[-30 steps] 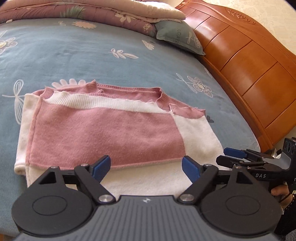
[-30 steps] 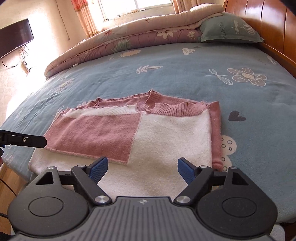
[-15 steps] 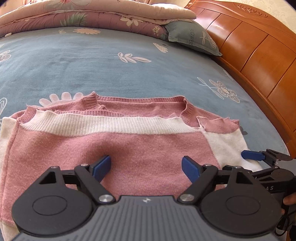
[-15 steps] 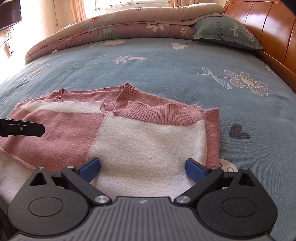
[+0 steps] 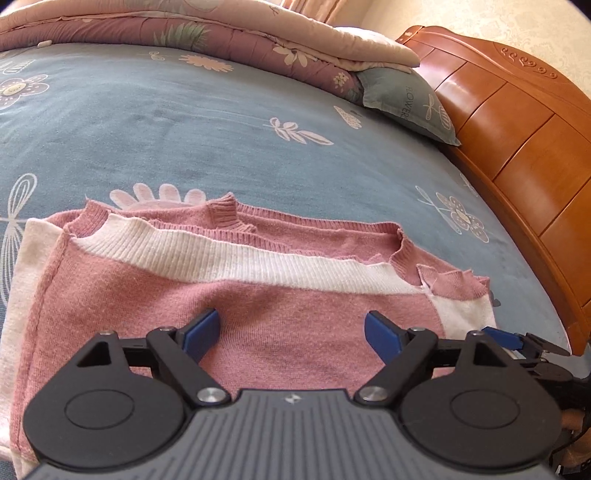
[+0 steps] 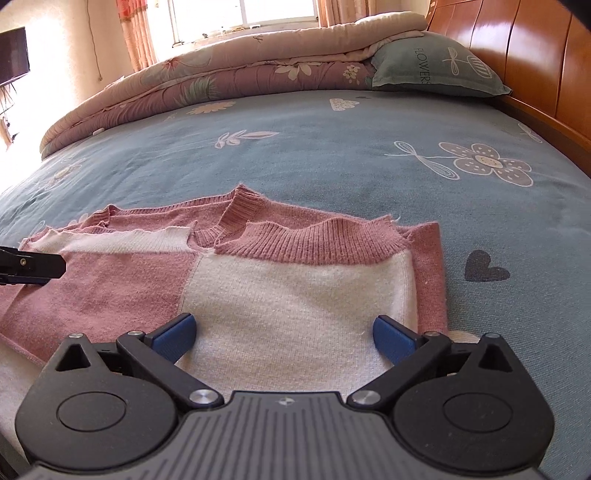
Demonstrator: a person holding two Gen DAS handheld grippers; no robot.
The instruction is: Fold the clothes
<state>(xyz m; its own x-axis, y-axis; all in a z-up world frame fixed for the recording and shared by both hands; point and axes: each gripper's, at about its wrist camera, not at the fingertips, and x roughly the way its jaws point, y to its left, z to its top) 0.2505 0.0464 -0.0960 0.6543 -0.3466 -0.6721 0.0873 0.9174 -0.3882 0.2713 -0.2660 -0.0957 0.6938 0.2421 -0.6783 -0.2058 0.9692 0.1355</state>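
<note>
Directly below each spread claw (image 5: 291,332) (image 6: 284,334) lies the sweater (image 6: 295,288).

Your left camera looks down along the left tongs (image 5: 291,334), close over the pink half of the sweater (image 5: 295,295), facing the headboard (image 5: 517,122). Your right camera rides the right tongs (image 6: 284,338), close above the white half, facing the window (image 6: 240,14). Both views share the sweater, bed (image 6: 332,147), quilt (image 5: 221,33) and pillow (image 6: 436,70).
</note>
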